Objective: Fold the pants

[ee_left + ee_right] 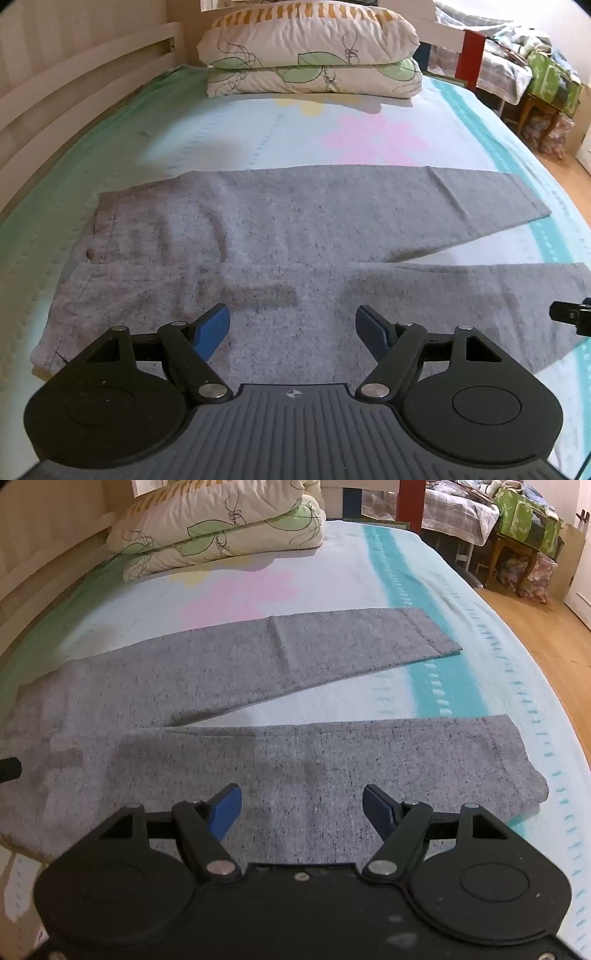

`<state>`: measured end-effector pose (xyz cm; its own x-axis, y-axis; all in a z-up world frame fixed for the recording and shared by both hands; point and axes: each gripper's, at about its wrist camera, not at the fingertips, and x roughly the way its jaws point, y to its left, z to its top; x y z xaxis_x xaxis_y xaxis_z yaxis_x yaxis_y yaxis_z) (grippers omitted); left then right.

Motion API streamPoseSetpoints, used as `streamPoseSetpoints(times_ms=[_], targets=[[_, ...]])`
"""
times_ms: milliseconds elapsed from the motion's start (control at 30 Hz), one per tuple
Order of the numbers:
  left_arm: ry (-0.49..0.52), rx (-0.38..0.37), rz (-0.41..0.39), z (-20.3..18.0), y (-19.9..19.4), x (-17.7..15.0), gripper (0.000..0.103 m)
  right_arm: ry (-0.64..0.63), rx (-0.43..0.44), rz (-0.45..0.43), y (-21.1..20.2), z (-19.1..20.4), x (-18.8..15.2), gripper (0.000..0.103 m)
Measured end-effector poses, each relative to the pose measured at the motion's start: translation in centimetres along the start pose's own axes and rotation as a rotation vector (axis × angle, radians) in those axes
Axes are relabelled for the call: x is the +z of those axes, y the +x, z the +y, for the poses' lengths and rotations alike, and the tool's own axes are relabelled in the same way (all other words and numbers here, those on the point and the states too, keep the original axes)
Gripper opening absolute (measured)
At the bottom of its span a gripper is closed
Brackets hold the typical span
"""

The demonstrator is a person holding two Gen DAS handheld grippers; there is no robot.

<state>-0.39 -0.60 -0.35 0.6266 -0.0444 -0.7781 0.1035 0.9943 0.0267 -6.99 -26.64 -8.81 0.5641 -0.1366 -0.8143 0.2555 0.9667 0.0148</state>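
Seemingly pre-fold: pants [280, 236] lie flat on the bed [147, 140]; left gripper [293, 325] and right gripper [302, 806] hover released, next gripping the near leg's edge.

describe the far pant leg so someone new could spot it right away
On the bed sheet, the grey pants lie flat, legs splayed in a V. The far leg is the one nearer the stacked pillows; unlike the near leg, its cuff lies on the teal stripe.

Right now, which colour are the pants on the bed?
Speckled heather grey pants, clearest in the right wrist view.
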Motion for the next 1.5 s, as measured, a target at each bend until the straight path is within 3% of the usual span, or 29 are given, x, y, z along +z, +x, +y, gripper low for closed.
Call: streamPoseSetpoints(times_ms=[1500], targets=[[0.008, -0.017, 0.036, -0.44, 0.37, -0.73, 0.074, -0.007, 0.018, 0.009, 0.29, -0.09, -0.11, 0.076]])
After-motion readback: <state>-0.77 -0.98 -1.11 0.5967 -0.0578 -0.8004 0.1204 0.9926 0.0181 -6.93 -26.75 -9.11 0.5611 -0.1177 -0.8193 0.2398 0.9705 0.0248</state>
